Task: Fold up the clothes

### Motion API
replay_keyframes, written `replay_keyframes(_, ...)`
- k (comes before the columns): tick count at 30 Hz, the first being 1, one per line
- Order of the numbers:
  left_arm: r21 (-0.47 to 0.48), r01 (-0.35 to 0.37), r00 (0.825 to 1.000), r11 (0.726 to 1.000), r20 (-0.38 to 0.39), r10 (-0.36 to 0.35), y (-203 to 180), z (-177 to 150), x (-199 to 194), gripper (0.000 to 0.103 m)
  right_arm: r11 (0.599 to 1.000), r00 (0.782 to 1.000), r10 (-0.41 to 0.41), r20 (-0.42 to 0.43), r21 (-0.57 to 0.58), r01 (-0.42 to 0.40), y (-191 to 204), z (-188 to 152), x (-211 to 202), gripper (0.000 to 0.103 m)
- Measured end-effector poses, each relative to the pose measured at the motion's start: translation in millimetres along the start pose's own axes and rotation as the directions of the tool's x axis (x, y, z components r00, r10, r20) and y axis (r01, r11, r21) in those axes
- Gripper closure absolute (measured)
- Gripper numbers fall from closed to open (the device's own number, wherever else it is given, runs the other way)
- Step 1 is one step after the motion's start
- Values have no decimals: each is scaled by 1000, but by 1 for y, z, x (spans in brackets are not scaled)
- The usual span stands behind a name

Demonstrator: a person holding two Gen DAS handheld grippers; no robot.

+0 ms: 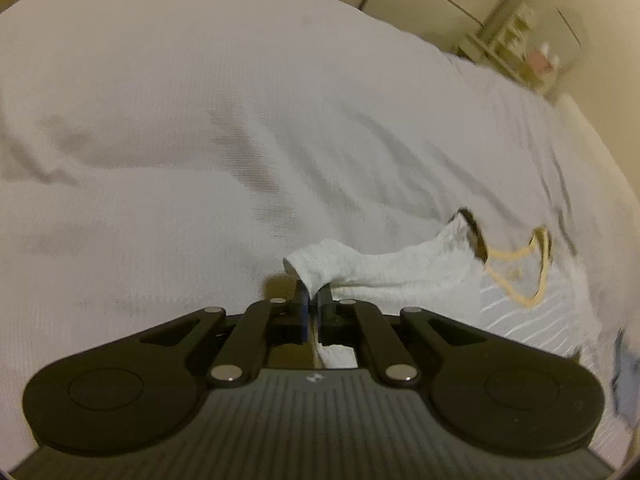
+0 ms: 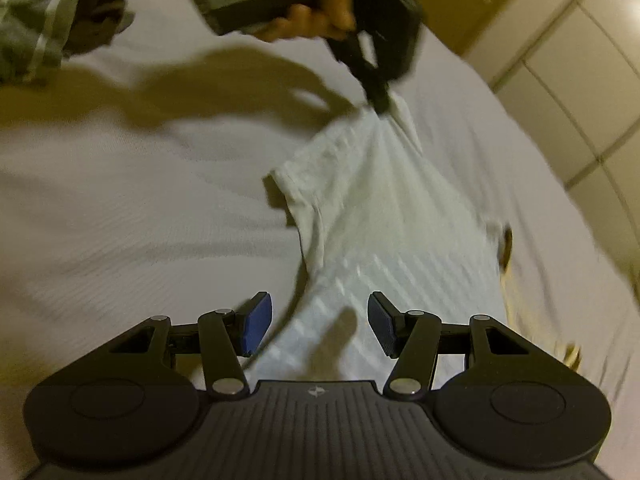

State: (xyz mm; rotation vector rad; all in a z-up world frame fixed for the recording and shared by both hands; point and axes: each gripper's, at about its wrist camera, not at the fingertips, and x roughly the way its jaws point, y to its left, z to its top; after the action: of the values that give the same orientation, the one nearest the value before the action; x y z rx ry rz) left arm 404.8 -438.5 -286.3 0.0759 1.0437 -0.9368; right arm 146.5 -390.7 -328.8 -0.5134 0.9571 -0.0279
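Left claw [image 1: 313, 300] pinches the ribbed white shirt's [image 2: 384, 208] soft corner.

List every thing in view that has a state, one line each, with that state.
left gripper: shut on the white shirt's sleeve.
right gripper: open, empty, over the shirt.
white shirt: partly lifted off the bed sheet, sleeve pulled up.
bed sheet: spread, lightly wrinkled.
grey striped garment: crumpled at the far edge.

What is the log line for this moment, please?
left gripper: shut on shirt | right gripper: open over shirt | bed: under shirt
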Motion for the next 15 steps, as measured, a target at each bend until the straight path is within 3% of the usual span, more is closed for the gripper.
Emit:
replay_keyframes(3,11,-5,1000,1000,11,5,0,2,5,101,999,1000,-8,-8,-50,8,9,12,18,47)
replay_keyframes(8,19,-11,1000,1000,18,11,-4,4,11,101,999,999,23,-23,48,-22,-1,25,32,47)
replay_keyframes(15,-64,-48,998,997,33,50,9,-36,-29,97,946,991,136,-3,298,-129,-16,2,-31,41)
